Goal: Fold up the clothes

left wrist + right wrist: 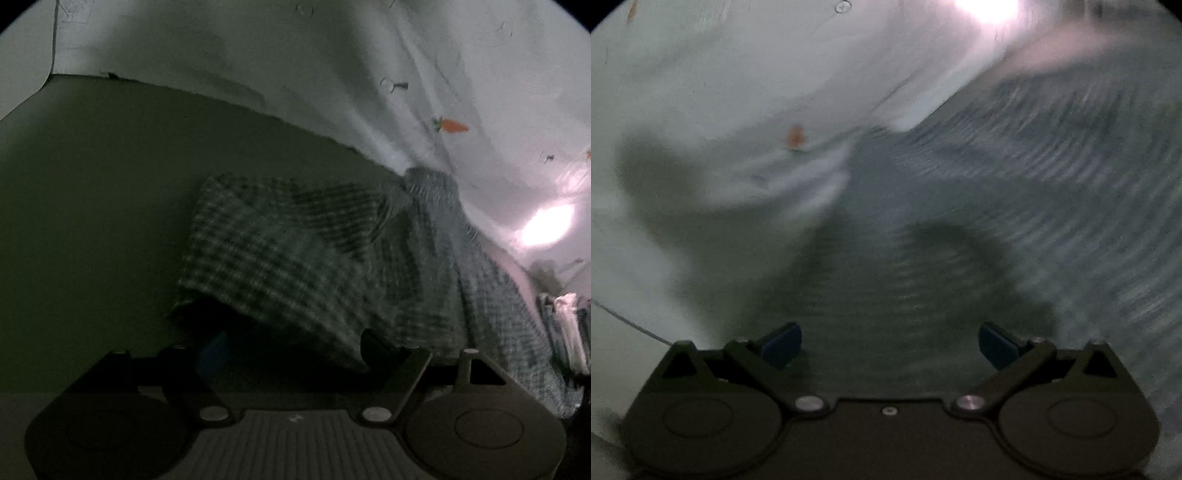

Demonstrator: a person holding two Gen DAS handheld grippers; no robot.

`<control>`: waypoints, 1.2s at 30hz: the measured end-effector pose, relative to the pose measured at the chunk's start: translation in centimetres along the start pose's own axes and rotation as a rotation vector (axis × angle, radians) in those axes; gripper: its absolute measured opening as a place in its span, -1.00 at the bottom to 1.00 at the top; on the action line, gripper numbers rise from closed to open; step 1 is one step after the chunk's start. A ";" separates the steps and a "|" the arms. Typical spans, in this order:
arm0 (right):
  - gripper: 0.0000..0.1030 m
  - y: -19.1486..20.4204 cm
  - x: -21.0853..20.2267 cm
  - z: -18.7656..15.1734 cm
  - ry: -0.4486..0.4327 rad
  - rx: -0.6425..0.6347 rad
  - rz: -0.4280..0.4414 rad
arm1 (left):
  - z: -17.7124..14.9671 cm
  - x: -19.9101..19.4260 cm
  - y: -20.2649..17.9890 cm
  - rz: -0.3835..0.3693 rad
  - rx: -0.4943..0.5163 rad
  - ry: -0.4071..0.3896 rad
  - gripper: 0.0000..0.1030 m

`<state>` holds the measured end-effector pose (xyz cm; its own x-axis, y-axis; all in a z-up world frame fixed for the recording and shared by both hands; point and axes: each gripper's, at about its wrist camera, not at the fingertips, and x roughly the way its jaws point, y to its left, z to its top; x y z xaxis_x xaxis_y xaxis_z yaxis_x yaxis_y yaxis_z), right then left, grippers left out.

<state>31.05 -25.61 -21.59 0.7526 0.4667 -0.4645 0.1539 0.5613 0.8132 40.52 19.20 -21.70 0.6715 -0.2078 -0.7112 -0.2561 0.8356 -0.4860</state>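
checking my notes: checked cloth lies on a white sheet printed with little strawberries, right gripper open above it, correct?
Not strawberries: the left wrist view shows an orange carrot printed on the white sheet. The rest holds: the checked cloth lies on it, and the right gripper is open above it.

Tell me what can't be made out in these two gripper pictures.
- Left wrist view: the left gripper fingertips, hidden by the checked cloth and shadow.
- Left wrist view: the pile at the right edge, cut off.
- Right wrist view: the cloth's pattern, blurred; the right gripper is open, nothing between its fingers.
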 end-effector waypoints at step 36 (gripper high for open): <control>-0.96 3.5 6.9 -0.9 0.242 0.045 0.196 | -4.0 2.8 -6.4 0.276 0.165 0.173 1.00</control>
<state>36.25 -19.80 -22.24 0.5973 0.7154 -0.3626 0.0528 0.4160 0.9078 41.24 11.21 -22.56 0.4616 -0.0345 -0.8864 -0.2860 0.9401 -0.1855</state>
